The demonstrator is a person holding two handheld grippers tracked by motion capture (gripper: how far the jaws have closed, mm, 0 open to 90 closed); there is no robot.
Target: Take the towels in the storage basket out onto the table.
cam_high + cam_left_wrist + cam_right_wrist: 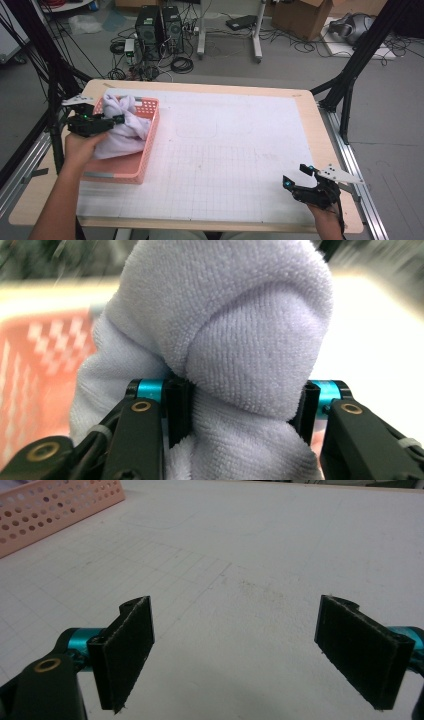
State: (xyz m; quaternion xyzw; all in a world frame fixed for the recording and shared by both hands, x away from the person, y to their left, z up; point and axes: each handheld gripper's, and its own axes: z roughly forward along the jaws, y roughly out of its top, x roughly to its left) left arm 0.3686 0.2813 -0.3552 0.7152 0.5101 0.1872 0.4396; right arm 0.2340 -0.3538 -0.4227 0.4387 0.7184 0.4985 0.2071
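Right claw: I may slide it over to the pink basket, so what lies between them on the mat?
Nothing: bare gridded mat between the open right claw and the pink basket, in the high view.

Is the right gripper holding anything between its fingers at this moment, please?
No: in the right gripper view the right gripper stands wide open over the bare white mat, with nothing between its fingers.

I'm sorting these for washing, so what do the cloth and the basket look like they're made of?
The cloth looks like soft pale lilac microfibre or terry, going by its fine looped pile. The basket looks like matte pink moulded plastic, with a regular grid of holes in its walls.
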